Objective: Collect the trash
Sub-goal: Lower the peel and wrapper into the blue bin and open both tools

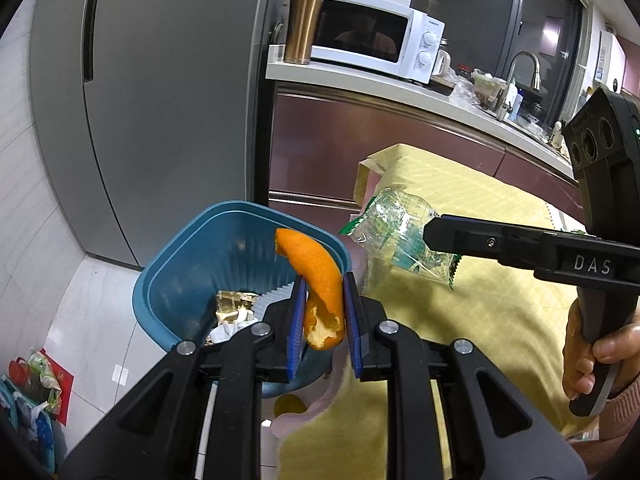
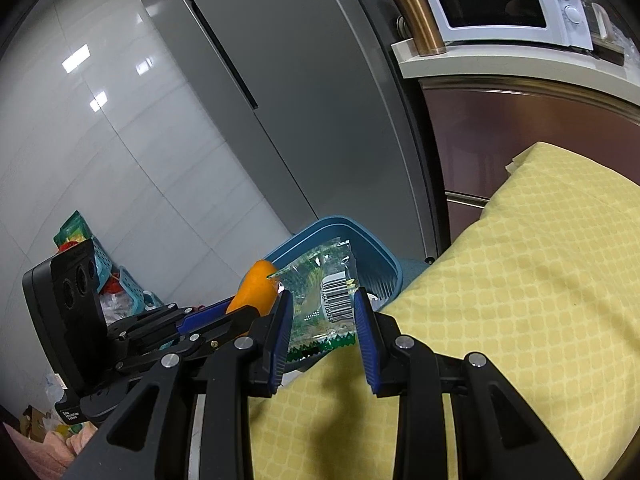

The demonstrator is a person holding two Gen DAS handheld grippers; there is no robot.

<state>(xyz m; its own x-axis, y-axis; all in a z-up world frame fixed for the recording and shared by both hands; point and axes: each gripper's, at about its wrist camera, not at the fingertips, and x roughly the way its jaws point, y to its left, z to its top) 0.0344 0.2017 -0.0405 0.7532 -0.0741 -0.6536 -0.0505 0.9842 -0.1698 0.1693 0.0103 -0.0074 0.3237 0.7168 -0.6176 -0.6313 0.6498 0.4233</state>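
The left gripper point(image 1: 324, 316) pinched a curled orange peel point(image 1: 316, 276) above the blue ribbed plastic bin point(image 1: 176, 264); only the left wrist view showed crumpled foil point(image 1: 232, 304) inside it. At three o'clock, the right gripper point(image 2: 322, 332) clamped a clear crinkled wrapper point(image 2: 320, 292), its barcode visible only from the right wrist. A yellow quilted cloth point(image 2: 520, 280) covered the surface beside a grey fridge point(image 1: 168, 100).

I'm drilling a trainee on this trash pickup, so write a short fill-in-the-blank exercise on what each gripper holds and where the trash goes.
1. The left gripper holds an orange ____.
2. The right gripper holds a clear plastic ____ printed with a barcode.
3. The bin beside the yellow tablecloth is coloured ____.
4. On the counter, a copper travel mug stands next to a white ____.

Missing words: peel; wrapper; blue; microwave
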